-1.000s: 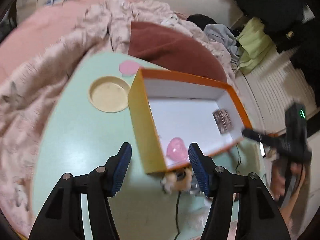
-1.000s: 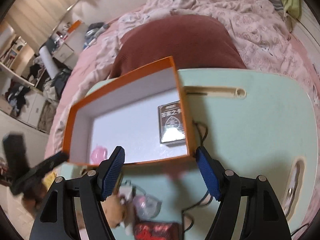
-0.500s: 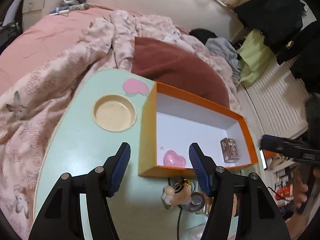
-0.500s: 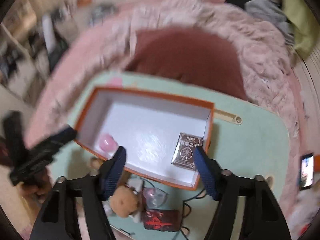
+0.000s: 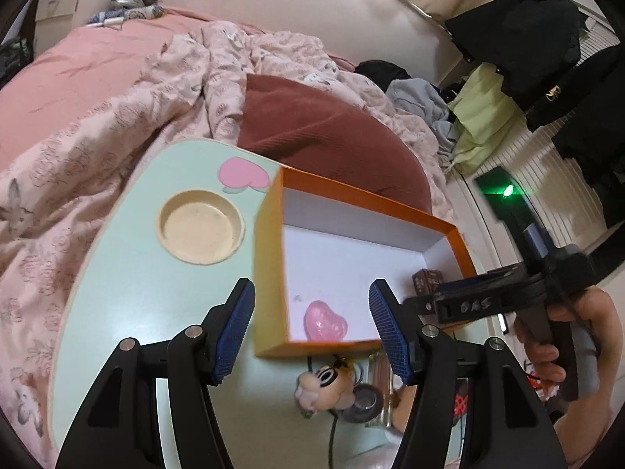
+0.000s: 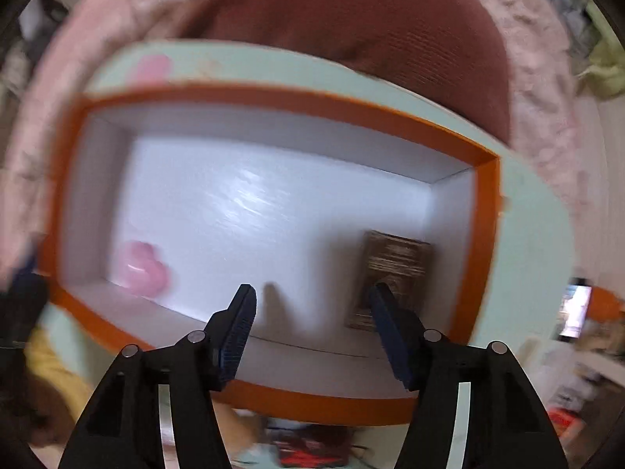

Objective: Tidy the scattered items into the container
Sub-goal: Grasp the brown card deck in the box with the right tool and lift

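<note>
On the green table [image 5: 117, 273] sits the orange box [image 5: 367, 203], with a pink heart [image 5: 325, 322] and a small brown card box [image 6: 394, 269] already inside. Both grippers are wide apart and hold nothing. The left gripper [image 5: 310, 332] hangs over the box's near wall. The right gripper [image 6: 310, 324] hangs over the inside of the box, and its picture is blurry. A little toy dog [image 5: 326, 385] and some shiny bits lie just outside the box. It is probably next. A good way would be to come down slowly over the dog, keep clear of the thin black cord beside it, and squeeze its middle softly.
</note>
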`<state>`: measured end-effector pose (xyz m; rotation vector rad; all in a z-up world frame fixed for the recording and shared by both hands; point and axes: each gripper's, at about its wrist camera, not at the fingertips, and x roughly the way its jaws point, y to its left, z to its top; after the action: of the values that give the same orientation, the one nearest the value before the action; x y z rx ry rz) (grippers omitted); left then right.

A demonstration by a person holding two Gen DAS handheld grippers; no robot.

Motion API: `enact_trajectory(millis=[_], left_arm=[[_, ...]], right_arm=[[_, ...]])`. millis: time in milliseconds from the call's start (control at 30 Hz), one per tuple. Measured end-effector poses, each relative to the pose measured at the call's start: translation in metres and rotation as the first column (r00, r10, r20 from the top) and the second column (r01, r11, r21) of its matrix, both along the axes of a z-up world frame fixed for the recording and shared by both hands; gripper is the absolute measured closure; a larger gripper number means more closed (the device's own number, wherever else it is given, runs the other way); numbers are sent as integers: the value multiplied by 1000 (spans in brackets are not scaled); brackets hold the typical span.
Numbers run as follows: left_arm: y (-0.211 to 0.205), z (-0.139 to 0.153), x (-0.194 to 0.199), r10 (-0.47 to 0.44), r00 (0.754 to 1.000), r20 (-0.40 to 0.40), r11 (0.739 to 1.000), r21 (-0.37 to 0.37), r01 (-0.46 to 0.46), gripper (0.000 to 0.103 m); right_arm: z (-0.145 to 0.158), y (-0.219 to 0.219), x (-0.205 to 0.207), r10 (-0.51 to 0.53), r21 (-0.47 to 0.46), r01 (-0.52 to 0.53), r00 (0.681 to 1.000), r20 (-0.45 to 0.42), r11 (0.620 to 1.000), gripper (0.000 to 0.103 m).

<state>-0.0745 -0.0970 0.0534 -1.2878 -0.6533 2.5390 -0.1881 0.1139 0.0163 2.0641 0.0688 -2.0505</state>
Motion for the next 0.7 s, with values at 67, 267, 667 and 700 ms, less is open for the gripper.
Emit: enact_trajectory(millis=[67, 267, 667, 700], left_arm=[[3, -2, -2, -6, 1000, 5, 1000, 3, 6, 42], [6, 2, -1, -7, 1000, -9, 1000, 3, 7, 42], [16, -1, -4, -23, 1000, -4, 999, -39, 23, 42], [16, -2, -4, -22, 1000, -3, 999, -38, 22, 42]], right_arm=[[7, 11, -2, -55, -112, 56, 998, 17, 992, 51], [20, 27, -8, -113, 132, 130, 986, -124, 983, 50], [10, 7, -7, -116, 33, 120, 990, -85, 992, 46], [11, 9, -7, -115, 68, 123, 987, -109, 990, 46]])
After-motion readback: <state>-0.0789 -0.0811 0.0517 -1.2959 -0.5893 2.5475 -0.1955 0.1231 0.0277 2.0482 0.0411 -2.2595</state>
